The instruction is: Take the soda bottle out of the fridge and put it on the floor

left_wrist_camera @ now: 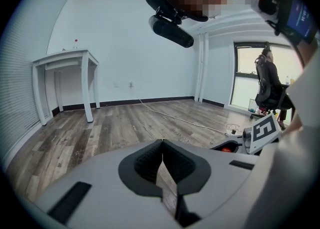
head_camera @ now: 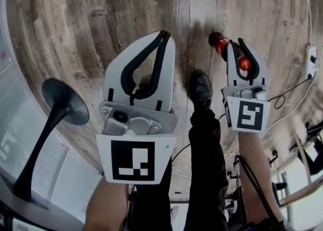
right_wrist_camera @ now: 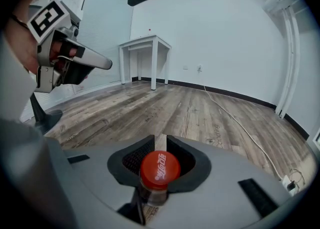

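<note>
Looks like we're on the put-down part. The fridge isn't in any view. The dark cola soda bottle with the red cap and red label (head_camera: 219, 42) is in the right gripper (head_camera: 242, 53), right of centre in the head view. Its jaws are clamped on the neck just under the cap, and the body hangs below them over the grey-brown wood plank floor (head_camera: 101, 18). I can't tell if the base is touching the planks; my guess is not.

The left gripper (head_camera: 160, 41), centre-left in that view, has its jaws pinched together at the tips with nothing between them. I'd say it's just along for the ride.

What I think the next move needs:
- get the base flat on the floor with the bottle upright
- only then let the jaws go, since a bottle hung by its neck can swing or tip

Stuff around:
- the person's black shoe (head_camera: 201, 89) sits just left of the bottle, the closest thing to bump
- a white power strip (head_camera: 311, 61) with dark cables lies at the right edge, near but not touching
- a black stand with a round base (head_camera: 65, 101) is at the lower left, well apart
- a white long-legged counter (right_wrist_camera: 145, 48) stands by the far wall, out of the way
</note>
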`<move>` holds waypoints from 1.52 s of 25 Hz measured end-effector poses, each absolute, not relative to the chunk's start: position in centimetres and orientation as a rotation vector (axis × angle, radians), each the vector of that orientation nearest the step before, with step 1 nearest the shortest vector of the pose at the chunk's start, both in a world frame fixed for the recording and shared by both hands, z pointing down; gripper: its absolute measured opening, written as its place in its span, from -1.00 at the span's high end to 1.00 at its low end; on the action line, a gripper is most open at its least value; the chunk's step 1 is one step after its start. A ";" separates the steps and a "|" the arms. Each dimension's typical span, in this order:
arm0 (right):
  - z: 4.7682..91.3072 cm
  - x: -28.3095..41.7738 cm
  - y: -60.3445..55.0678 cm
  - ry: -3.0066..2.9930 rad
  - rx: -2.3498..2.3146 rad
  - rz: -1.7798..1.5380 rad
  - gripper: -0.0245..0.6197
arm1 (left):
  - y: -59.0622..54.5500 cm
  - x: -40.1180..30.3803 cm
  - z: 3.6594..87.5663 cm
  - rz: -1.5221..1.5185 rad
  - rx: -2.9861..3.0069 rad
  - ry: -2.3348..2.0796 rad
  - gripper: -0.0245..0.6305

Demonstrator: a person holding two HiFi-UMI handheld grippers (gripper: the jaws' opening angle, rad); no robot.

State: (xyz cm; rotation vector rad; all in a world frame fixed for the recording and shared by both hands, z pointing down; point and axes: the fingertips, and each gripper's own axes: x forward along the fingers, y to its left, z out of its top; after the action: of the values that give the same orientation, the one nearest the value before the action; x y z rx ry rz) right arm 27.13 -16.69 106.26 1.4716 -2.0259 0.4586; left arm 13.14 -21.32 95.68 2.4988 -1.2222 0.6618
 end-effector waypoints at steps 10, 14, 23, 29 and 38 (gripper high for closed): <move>108.2 26.7 -17.2 -2.021 1.436 0.457 0.64 | -21.6 12.7 96.2 0.663 2.478 -1.238 0.87; 108.0 26.2 -18.3 -2.051 1.425 0.399 0.64 | -21.7 12.8 96.4 0.669 2.484 -1.230 0.87; 107.5 24.9 -19.6 -2.072 1.372 0.358 0.48 | -22.5 12.7 95.5 0.640 2.469 -1.251 0.87; 106.3 24.7 -20.0 -2.084 1.376 0.340 0.44 | -22.9 12.8 94.3 0.628 2.490 -1.255 0.87; 101.0 24.8 -21.9 -2.124 1.438 0.281 0.45 | -24.3 12.6 90.8 0.567 2.493 -1.312 0.87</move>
State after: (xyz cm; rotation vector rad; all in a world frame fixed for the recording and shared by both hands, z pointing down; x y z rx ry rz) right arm 24.75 -21.94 101.03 1.4380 -2.1238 0.2814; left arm 12.63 -24.29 90.82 2.4928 -1.3118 0.5669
